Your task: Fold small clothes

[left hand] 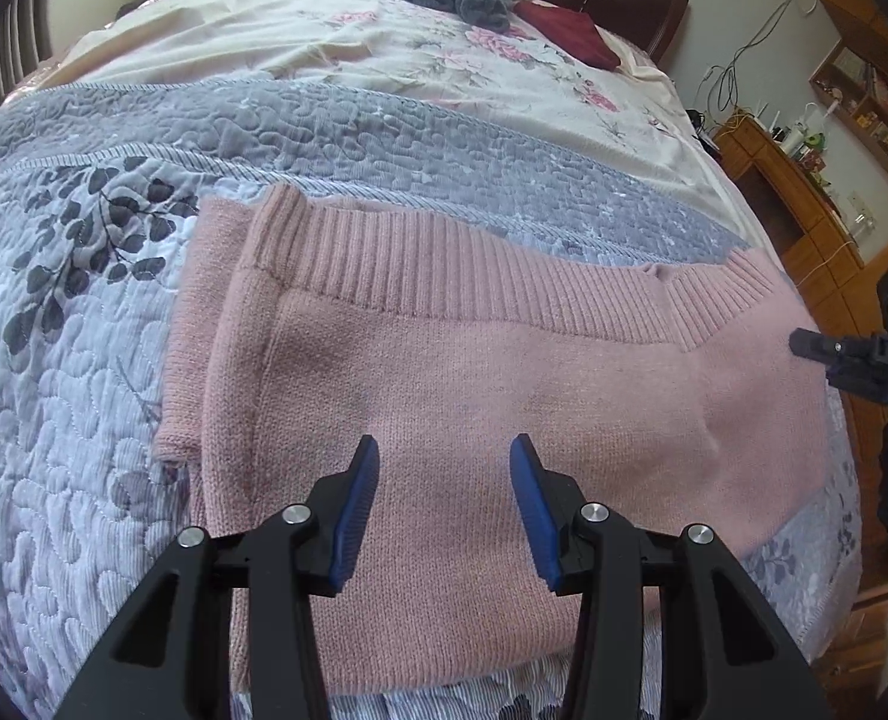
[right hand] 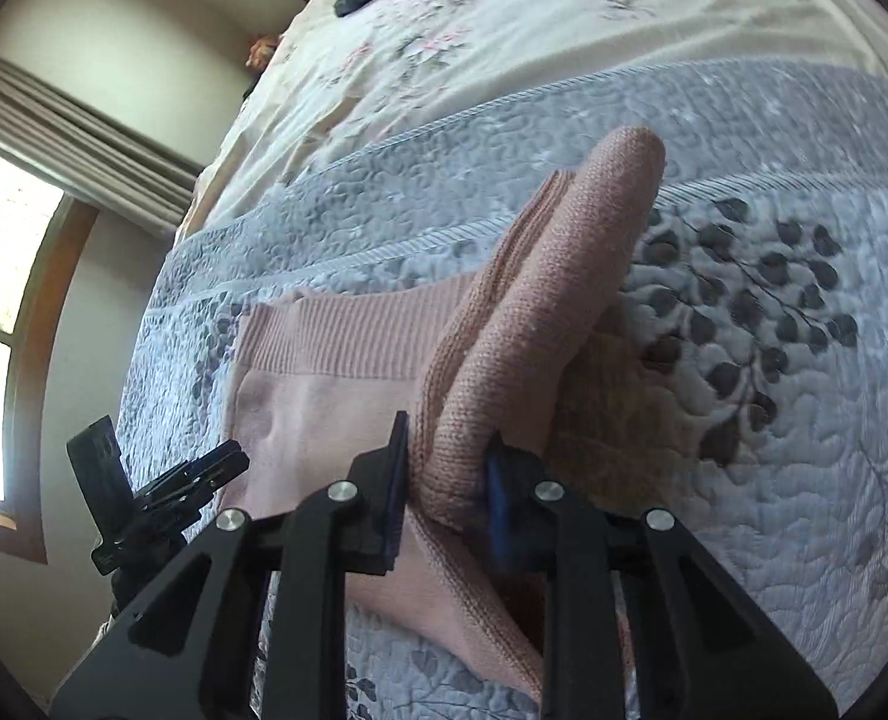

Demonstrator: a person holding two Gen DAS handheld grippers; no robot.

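Right gripper (right hand: 447,480) clamps the pink knitted sweater's (left hand: 504,396) lifted edge to fold it, left gripper (left hand: 444,504) hovering spread apart.

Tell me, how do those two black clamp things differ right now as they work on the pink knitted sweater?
The left gripper stands open and empty above the flat pink sweater, while the right gripper is shut on a bunched fold of the sweater. The left gripper looks down on the smooth middle, with nothing between its fingers; the right gripper lifts a raised roll of fabric off the grey quilt. Both have black arms and blue pads.
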